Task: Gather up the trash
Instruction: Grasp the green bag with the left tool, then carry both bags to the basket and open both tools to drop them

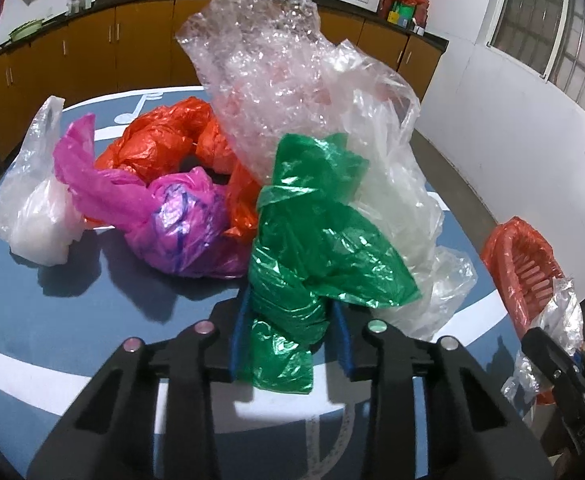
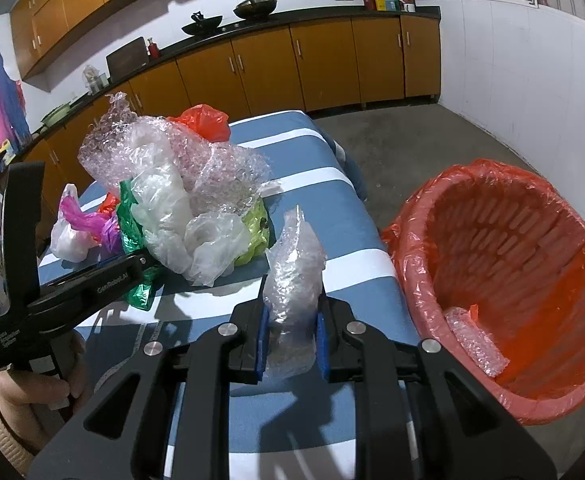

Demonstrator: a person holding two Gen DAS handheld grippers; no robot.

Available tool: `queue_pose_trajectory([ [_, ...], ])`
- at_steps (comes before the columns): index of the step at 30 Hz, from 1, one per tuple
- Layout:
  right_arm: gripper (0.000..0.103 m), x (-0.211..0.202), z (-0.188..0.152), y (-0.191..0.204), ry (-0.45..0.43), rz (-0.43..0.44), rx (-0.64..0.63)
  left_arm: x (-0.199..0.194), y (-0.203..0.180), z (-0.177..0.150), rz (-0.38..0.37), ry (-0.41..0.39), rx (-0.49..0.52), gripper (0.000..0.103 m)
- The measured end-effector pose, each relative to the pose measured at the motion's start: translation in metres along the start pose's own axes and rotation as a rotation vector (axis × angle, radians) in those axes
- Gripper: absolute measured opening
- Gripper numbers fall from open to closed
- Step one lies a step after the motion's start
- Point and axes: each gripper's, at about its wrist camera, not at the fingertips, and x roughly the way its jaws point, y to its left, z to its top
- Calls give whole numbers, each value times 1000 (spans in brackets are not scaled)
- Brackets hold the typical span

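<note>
My left gripper (image 1: 288,332) pinches a crumpled green plastic bag (image 1: 312,248) between its blue pads (image 1: 239,332), the bag bulging up ahead of the fingertips over the blue-and-white striped table (image 1: 32,320). Just beyond it, I see the rest of the pile: a pink bag (image 1: 180,224) ahead and to the left, an orange bag (image 1: 160,140) behind that, a white bag (image 1: 32,200) farthest left, and a tall heap of clear film and bubble wrap (image 1: 268,80) straight ahead. My right gripper (image 2: 292,340) is clamped on a clear piece of bubble wrap (image 2: 294,268), held upright above the table's near edge (the pads press it from both sides). To the right of those tongs, off the table, the red bin (image 2: 512,280) lined with an orange bag stands open, one scrap of bubble wrap (image 2: 476,340) already lying inside. To their left, the other tool (image 2: 92,284) reaches into the pile.
</note>
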Motion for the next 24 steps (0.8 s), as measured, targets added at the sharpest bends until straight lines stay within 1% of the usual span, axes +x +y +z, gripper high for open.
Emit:
queue_pose_trajectory([
  [5, 20, -4, 1, 2, -8, 6, 0, -15, 5, -5, 0, -32, 0, 33],
  [11, 20, -15, 4, 9, -28, 21, -11, -42, 12, -12, 11, -78, 2, 33],
  [19, 20, -34, 11, 14, -73, 36, -20, -80, 19, -13, 9, -137, -2, 33],
  [24, 20, -46, 15, 8, -107, 22, -14, -94, 17, -10, -4, -162, -2, 33],
])
